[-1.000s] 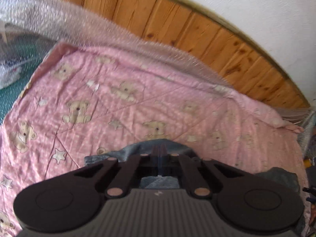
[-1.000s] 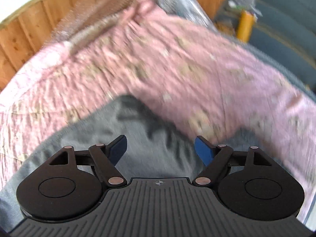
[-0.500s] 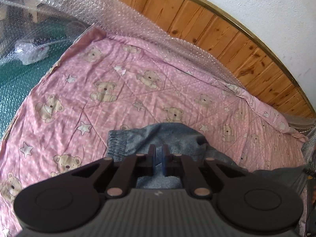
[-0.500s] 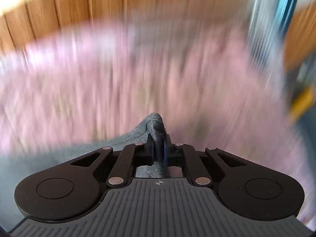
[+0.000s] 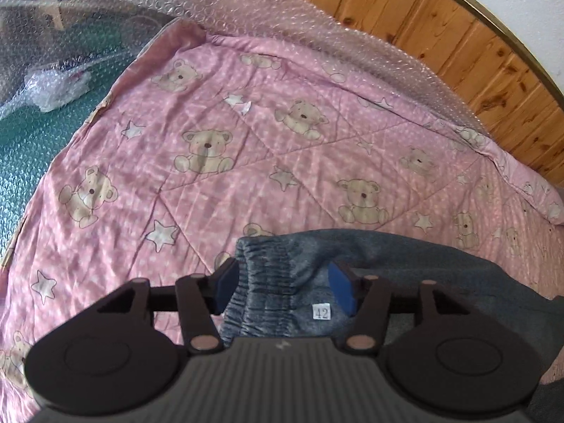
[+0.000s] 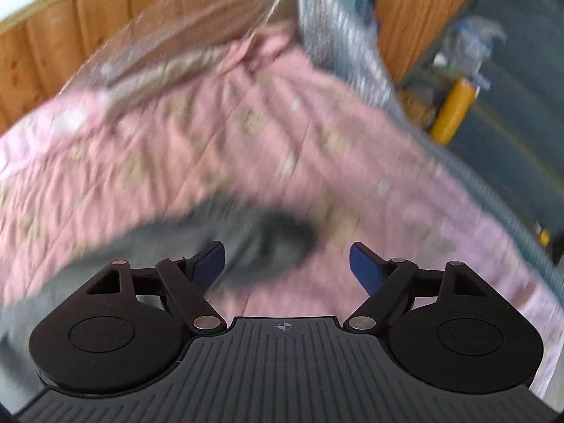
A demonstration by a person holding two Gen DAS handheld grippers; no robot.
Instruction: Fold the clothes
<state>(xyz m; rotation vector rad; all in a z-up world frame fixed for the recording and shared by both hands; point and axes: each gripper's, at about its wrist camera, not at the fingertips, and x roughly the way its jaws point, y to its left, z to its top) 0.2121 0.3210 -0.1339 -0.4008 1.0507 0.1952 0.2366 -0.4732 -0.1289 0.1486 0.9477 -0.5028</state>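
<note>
Grey sweatpants [image 5: 405, 264] lie on a pink teddy-bear quilt [image 5: 246, 162]. Their elastic waistband and a white size tag "42" [image 5: 321, 312] sit between the blue pads of my left gripper [image 5: 283, 287], which is open above the waistband. In the blurred right wrist view the pants [image 6: 246, 243] lie as a dark grey heap just ahead of my right gripper [image 6: 287, 264], which is open and holds nothing.
Bubble wrap [image 5: 246, 10] runs along the quilt's far edge against a wood-panelled wall [image 5: 458, 42]. A green surface [image 5: 31, 141] under plastic lies to the left. A yellow bottle [image 6: 454, 109] stands past the quilt's right edge.
Both grippers were shut on the grey pants half a second ago and have opened, letting the cloth go. The left gripper has come lower over the waistband; the right view has swung right.
</note>
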